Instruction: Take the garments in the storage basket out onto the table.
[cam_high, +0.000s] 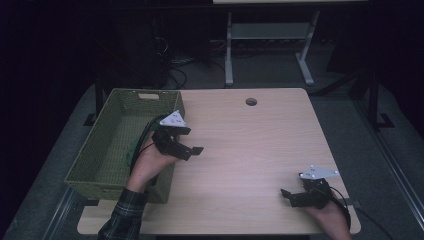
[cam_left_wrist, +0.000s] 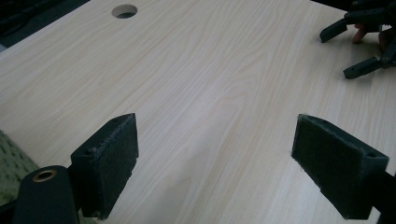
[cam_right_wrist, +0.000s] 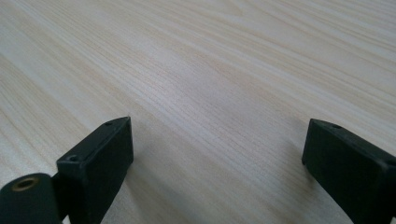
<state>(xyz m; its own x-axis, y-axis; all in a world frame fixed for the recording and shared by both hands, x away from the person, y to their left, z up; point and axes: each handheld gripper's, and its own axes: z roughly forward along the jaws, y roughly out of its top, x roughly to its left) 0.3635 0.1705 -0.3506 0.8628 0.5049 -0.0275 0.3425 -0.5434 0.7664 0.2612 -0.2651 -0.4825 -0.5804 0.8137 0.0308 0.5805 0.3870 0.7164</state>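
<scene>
The left claw (cam_high: 192, 140) is hovering wide open, gripping nothing, just beside the right wall of the green woven rectangular basket (cam_high: 116, 97), which is sitting at the left edge of the pale wooden counter (cam_high: 250, 145). The right claw (cam_high: 288, 196) is also standing open and empty, low over the counter's near right corner, well apart from the basket. A round hole (cam_high: 251, 102) is lying near the counter's far edge.
</scene>
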